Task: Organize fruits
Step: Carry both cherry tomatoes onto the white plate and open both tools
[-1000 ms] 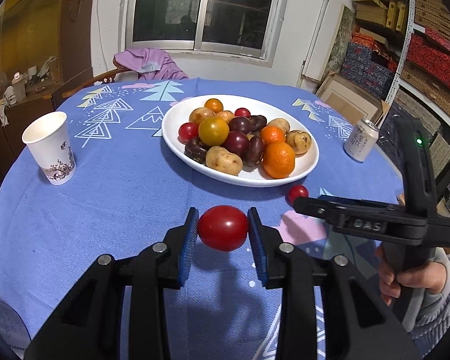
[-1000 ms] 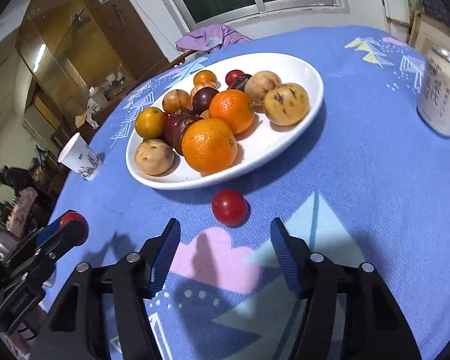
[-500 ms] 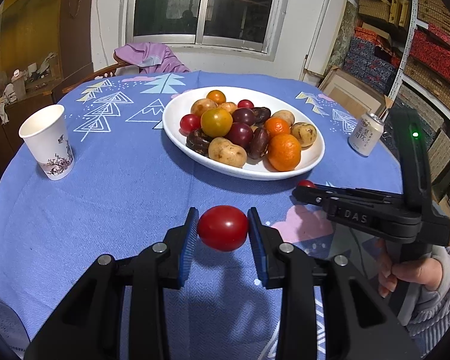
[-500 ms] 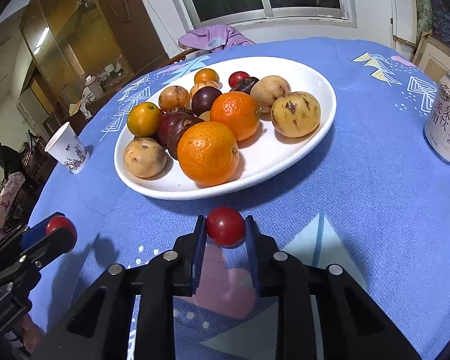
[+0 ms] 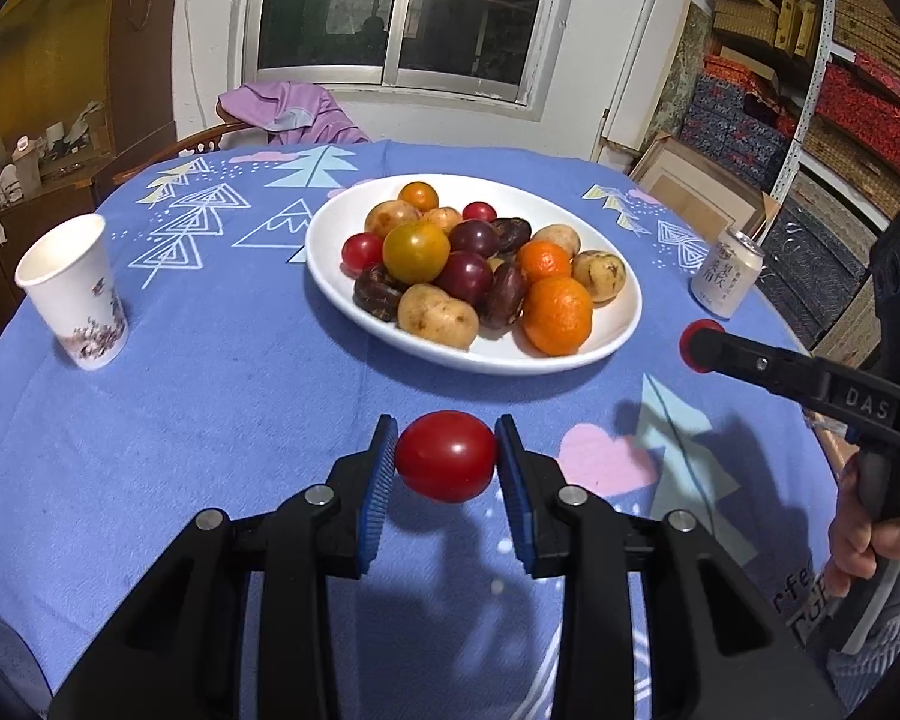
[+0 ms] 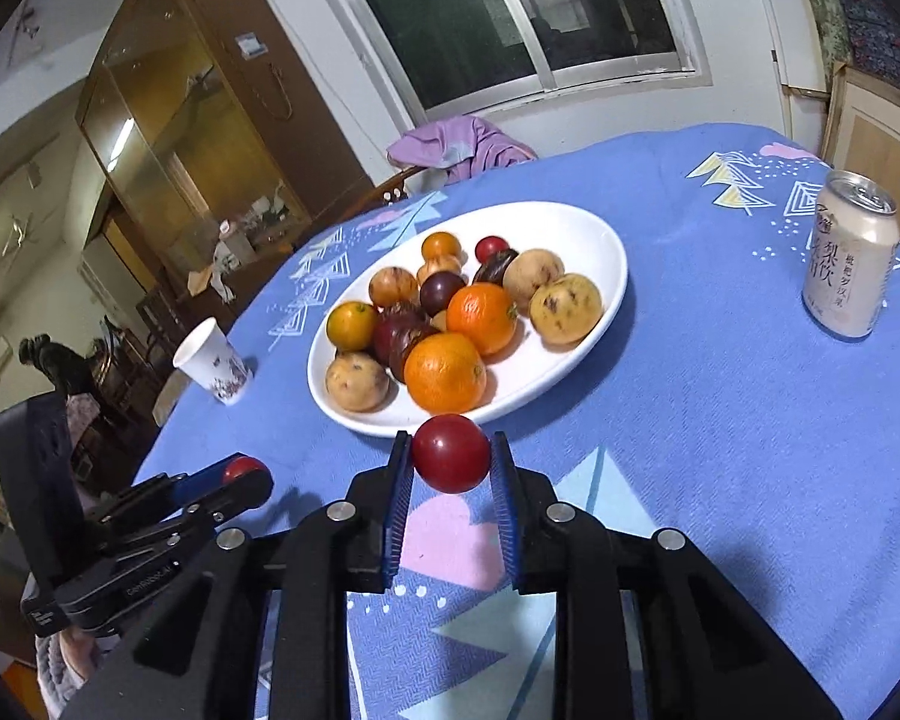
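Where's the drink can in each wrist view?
Left wrist view: the drink can stands at the right, past the right end of the white plate, on the blue tablecloth.
Right wrist view: the drink can stands at the far right, well clear of the white plate.
Shared landmark: the big orange on the near side of the plate.
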A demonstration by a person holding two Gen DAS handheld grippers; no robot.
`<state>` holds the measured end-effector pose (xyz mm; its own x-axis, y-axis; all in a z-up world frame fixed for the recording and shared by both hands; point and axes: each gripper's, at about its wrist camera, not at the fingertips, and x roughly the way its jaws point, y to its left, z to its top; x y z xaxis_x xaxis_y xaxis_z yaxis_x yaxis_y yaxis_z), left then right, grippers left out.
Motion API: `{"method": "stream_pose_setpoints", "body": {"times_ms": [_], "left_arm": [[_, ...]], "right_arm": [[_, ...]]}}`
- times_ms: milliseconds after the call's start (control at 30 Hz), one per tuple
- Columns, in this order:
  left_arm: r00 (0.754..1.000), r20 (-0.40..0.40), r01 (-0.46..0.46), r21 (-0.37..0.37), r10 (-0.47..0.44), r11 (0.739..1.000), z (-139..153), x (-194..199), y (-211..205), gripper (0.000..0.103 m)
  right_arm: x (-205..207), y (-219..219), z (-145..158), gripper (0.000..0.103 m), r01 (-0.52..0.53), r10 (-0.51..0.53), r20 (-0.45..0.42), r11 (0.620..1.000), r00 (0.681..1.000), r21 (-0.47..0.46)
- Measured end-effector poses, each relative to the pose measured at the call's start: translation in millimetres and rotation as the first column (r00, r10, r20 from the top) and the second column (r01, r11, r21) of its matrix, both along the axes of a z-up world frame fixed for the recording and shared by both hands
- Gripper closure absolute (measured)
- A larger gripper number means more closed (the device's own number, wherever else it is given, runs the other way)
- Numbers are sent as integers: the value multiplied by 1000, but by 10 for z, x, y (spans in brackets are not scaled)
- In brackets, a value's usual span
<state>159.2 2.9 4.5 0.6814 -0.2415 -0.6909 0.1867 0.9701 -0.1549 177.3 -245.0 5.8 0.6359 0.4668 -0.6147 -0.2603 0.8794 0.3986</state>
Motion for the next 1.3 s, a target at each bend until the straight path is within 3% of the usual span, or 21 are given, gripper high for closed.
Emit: {"method": "stream_pose_setpoints", "body": {"times_ms": [167, 267, 433, 700, 900, 1300], "left_arm": [[999, 31, 19, 33, -20, 999, 195, 305, -247, 70], [999, 32, 20, 17, -20, 1000, 263, 506, -344, 70], [999, 37, 17, 21, -18, 1000, 250, 745, -441, 70], [999, 48, 1, 18, -2, 1000, 265, 1029, -394, 70], [993, 116, -28, 76, 19, 997, 236, 1085, -503, 70], [989, 141, -70, 131, 51, 989, 136, 1135, -574, 70]], "right_arm": [[214, 18, 163, 77, 19, -19, 14, 1000, 1000, -2], [379, 72, 282, 77, 17, -17, 31, 1000, 999, 3], [683, 164, 407, 77, 3, -7, 44, 997, 999, 75], [884, 239, 444, 77, -27, 20, 80, 995, 997, 97], [963, 271, 409, 77, -4, 2, 100, 1000, 995, 17], [1107, 360, 299, 77, -2, 6, 95, 999, 995, -44]]}}
